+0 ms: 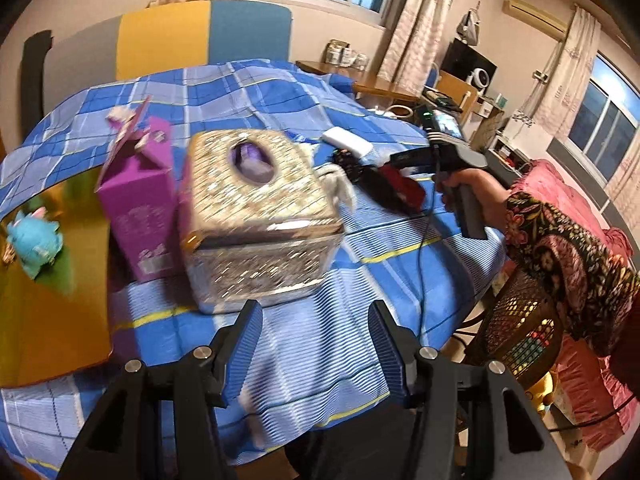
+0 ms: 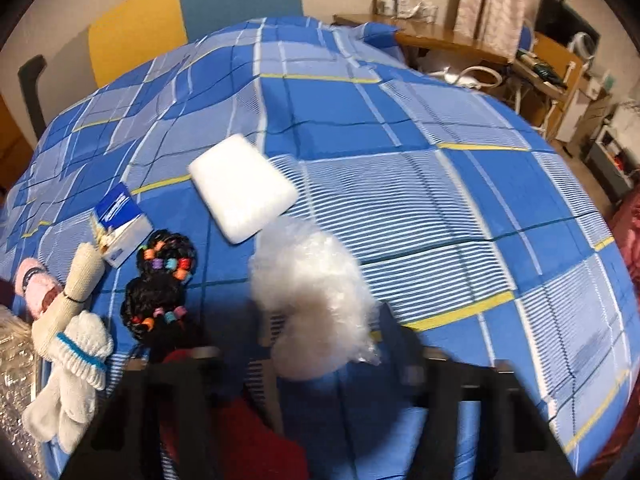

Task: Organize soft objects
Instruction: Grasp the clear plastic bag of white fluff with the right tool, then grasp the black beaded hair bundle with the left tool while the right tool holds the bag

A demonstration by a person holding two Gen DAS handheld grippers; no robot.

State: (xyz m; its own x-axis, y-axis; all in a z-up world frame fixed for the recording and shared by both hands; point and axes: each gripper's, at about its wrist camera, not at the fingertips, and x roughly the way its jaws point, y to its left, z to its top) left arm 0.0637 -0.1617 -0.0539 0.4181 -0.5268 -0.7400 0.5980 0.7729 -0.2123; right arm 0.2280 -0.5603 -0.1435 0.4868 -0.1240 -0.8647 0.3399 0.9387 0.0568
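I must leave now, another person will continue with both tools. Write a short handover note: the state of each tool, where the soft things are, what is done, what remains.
Left tool: open, holds nothing, hovering in front of the glittery box.
Right tool: a white fluffy tuft sits between its fingers; blur hides whether they are closed on it.
On the blue checked cloth: white pad, black braided hair piece with coloured beads, white knit gloves, pink fuzzy item, small blue-white carton.
A blue plush toy lies at the left, beside the purple carton.
Done: cannot tell; something purple shows in the box's opening.
Left: the soft items above remain loose.
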